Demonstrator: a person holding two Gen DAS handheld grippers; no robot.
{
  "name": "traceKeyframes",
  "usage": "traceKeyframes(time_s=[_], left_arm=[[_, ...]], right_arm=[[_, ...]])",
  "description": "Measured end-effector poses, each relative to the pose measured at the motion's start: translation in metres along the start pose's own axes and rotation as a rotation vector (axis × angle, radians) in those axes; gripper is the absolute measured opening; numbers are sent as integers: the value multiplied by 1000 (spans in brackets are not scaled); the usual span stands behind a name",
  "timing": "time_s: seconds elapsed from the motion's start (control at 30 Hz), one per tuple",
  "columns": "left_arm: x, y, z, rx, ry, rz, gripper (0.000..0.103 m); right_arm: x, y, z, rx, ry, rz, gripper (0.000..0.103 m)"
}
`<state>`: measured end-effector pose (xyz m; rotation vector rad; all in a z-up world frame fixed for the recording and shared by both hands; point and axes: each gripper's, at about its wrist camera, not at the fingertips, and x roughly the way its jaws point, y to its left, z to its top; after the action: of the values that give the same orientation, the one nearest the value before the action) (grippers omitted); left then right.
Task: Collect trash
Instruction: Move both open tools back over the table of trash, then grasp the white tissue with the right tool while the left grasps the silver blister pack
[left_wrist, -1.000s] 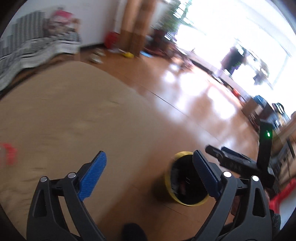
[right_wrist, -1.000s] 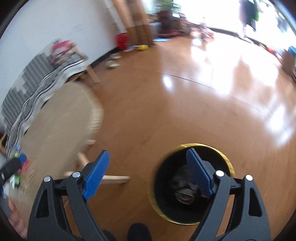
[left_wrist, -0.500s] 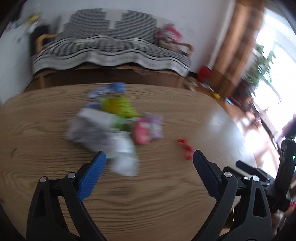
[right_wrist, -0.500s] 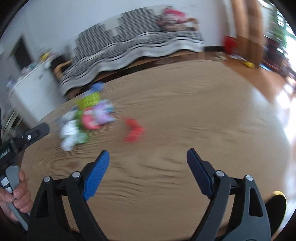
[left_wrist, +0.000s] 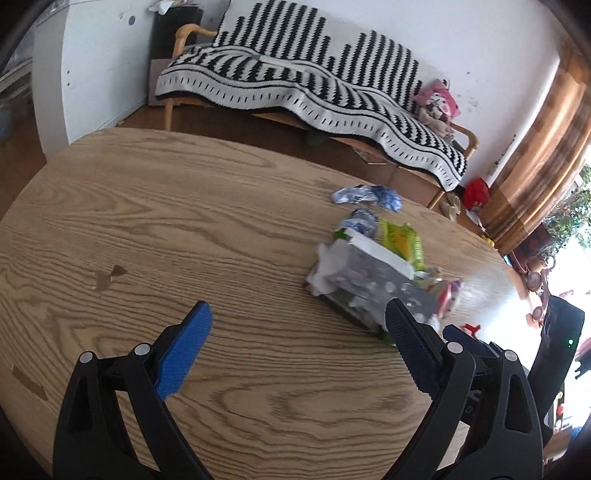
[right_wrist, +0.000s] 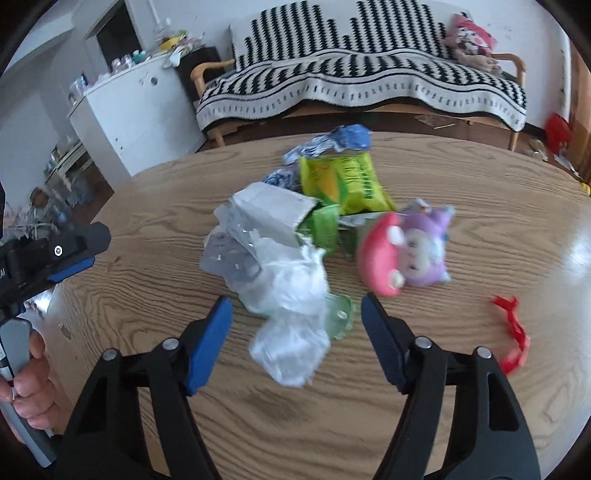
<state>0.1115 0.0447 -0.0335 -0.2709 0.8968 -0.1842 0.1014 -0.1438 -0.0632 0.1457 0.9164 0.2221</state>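
My right gripper (right_wrist: 295, 325), jaws just narrowing but still apart, half hides the blurred white plastic (right_wrist: 291, 332); my left gripper (left_wrist: 295, 343) gapes empty.

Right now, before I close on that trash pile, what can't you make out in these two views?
- The bin: in neither view.
- Print on the yellow-green wrapper: motion-blurred, unreadable, right wrist view.
- What lies under the white plastic bag: covered, right wrist view.
- Right tongs: jaws have just been closing, straddling the bag; pad contact unclear.
- Red scrap: mostly behind the left tongs, left wrist view.
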Motion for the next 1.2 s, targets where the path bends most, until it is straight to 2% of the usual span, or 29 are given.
traceKeyframes(time_s=[0.03,0.07,0.1,0.13,0.2,0.33,0.5,0.6,0.77,0.87,0.9,0.97,1.03,1.1,1.2], left_arm=[[3,3,0,-7,10,-3,92],[7,4,1,-12,18,-4,92],[12,6,2,-15,27,-5,92],[17,6,2,-19,43,-11,92],[23,7,3,-25,59,-20,92],[26,0,2,-6,66,-34,92],[30,-7,-3,29,79,-35,92],[37,-17,-8,75,95,-4,92],[67,-43,-24,257,148,100,92],[77,-47,-30,290,165,136,92],[80,-48,-31,294,167,145,89],[84,-49,-34,305,176,164,76],[86,-48,-37,311,194,177,45],[80,-52,-39,329,180,196,30],[66,-59,-38,319,143,191,28]], right_arm=[[5,2,0,-5,1,1,63],[9,4,1,-13,7,14,54],[10,5,0,-21,16,26,37],[9,6,-1,-30,17,25,28],[2,11,-5,-63,6,26,20],[-33,21,-13,-146,-67,27,18],[-70,5,-30,-135,-113,2,18],[-80,-12,-40,-111,-112,-14,18],[-95,-41,-54,-65,-101,-32,18],[-105,-50,-60,-54,-107,-35,18],[-108,-51,-61,-52,-109,-35,18],[-114,-55,-65,-47,-113,-37,18],[-120,-58,-69,-43,-114,-41,18],[-125,-59,-69,-42,-120,-47,18],[-139,-65,-75,-29,-136,-60,18]])
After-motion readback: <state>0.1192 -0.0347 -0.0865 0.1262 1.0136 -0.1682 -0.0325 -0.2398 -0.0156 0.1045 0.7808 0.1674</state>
